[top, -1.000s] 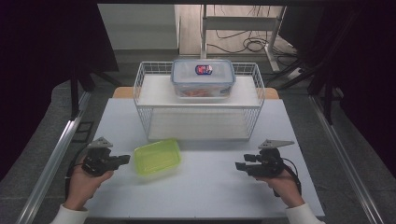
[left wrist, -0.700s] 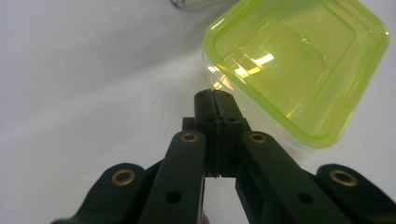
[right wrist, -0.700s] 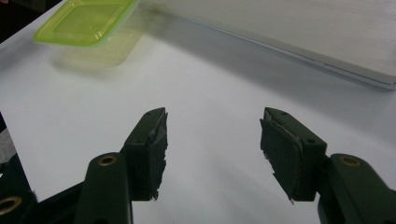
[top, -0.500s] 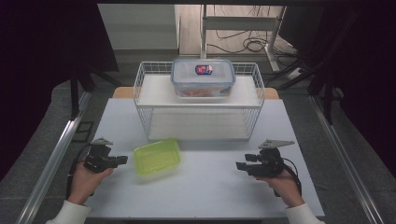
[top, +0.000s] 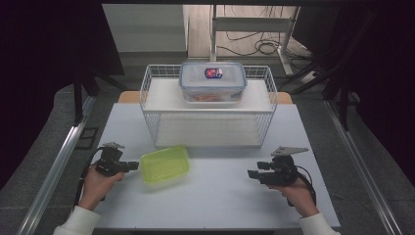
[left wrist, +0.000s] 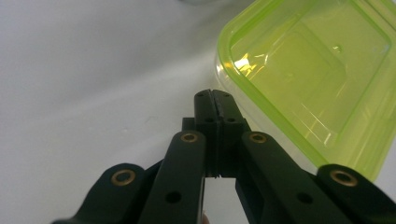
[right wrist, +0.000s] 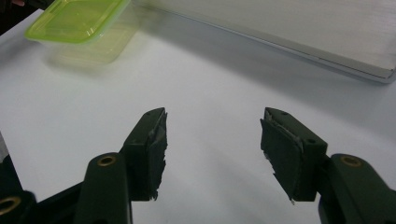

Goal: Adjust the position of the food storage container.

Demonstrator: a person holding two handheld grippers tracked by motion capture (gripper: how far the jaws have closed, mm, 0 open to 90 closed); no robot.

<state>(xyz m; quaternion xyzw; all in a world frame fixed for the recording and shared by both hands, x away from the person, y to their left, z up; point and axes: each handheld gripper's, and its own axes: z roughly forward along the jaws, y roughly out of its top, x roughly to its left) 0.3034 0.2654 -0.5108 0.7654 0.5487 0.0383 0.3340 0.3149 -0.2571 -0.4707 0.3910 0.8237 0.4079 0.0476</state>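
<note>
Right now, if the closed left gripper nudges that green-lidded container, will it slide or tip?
The green-lidded container is low, wide and looks empty, so it would probably slide on the smooth white table rather than tip. Thin clear walls suggest it is light and may flex. The left gripper is shut beside its corner.

Wire rack (top: 208, 113) at table (top: 220, 205) rear centre. Lidded container (top: 212, 82) on rack's top shelf. Shallow tub (top: 165, 164) before rack, left of centre. Left gripper (top: 128, 167) just beside tub's left edge; right gripper (top: 253, 174) well apart, right.
</note>
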